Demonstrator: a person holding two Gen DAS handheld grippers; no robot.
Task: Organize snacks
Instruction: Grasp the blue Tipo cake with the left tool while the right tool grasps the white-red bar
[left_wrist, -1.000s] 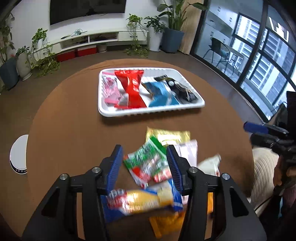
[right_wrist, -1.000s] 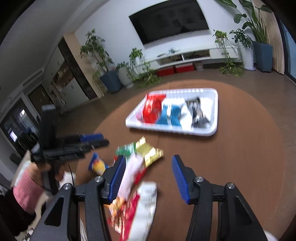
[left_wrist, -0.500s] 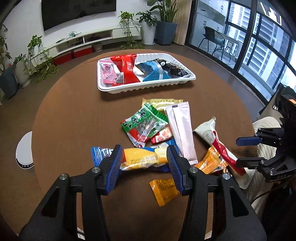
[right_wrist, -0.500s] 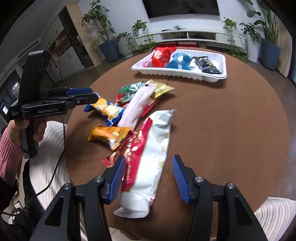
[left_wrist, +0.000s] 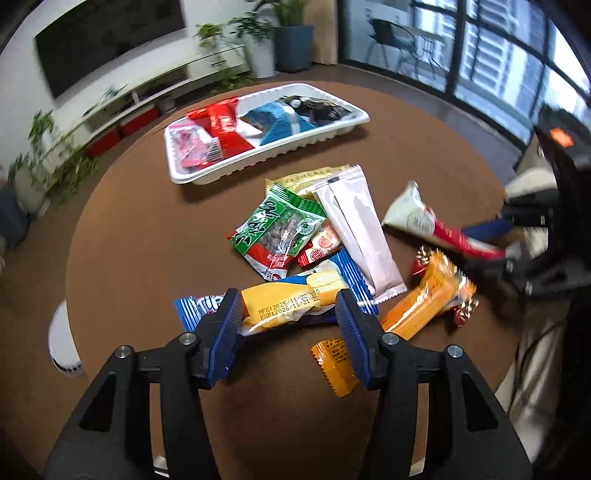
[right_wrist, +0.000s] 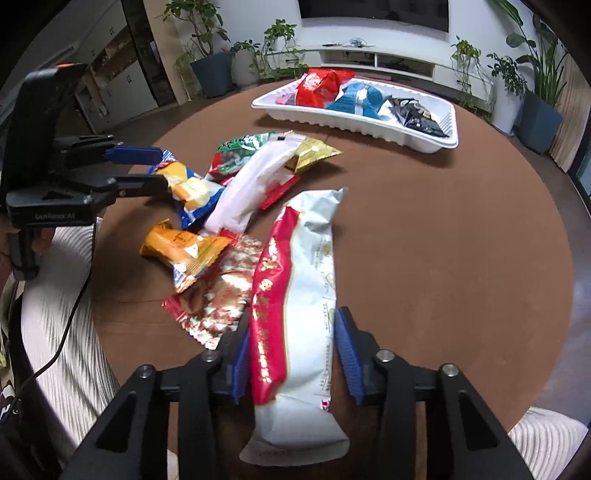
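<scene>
Loose snack packets lie on a round brown table. My left gripper hangs low over a yellow and blue packet. Its jaws are opening, the packet's middle shows between them, and both ends run past the fingers. My right gripper is closing on a long white and red packet, with both pads at its edges. At the far side a white tray holds pink, red, blue and black packets. In the right wrist view the left gripper sits at the yellow packet's end.
Between the grippers lie a green packet, a pale long sachet, an orange packet and a red foil one. A person's light ribbed clothing meets the near table edge. Potted plants and a TV cabinet stand beyond.
Both grippers came down toward the table. The right jaws narrowed around the white and red packet. The left gripper rolled and now sits over the yellow and blue packet.
</scene>
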